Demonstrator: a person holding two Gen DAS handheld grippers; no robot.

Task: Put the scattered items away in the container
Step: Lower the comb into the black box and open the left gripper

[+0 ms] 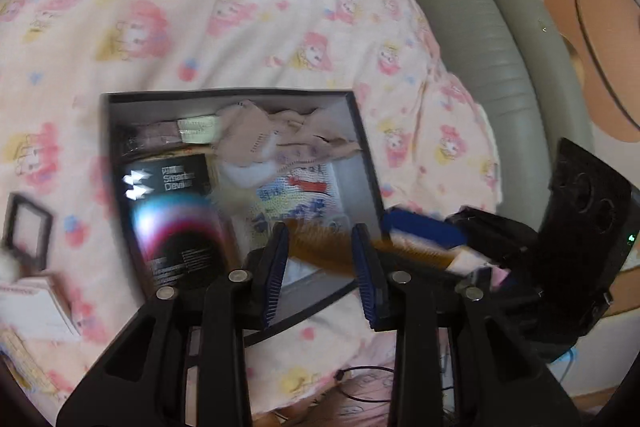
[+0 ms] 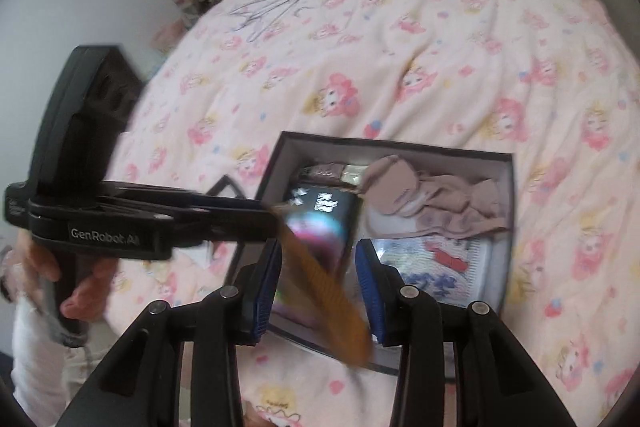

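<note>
A dark open box [image 1: 362,131] [image 2: 508,195] lies on the pink patterned bedspread. It holds beige cloth [image 1: 280,139] [image 2: 432,203], a black packet [image 1: 176,219] [image 2: 320,223] and a printed pouch [image 1: 296,199] [image 2: 432,259]. An orange-brown comb [image 1: 332,247] [image 2: 320,291] hangs over the box's near edge. In the left wrist view, another gripper [image 1: 424,227] coming from the right is shut on the comb's end; my left gripper [image 1: 320,247] is open, with the comb passing between its fingers. In the right wrist view, a gripper [image 2: 268,211] coming from the left is shut on the comb; my right gripper [image 2: 320,263] is open.
A small black frame [image 1: 28,231] [image 2: 228,187] and a white box [image 1: 32,307] lie on the bedspread left of the box. A grey padded headboard [image 1: 480,27] borders the bed. Wire hangers [image 2: 272,7] lie far on the bed.
</note>
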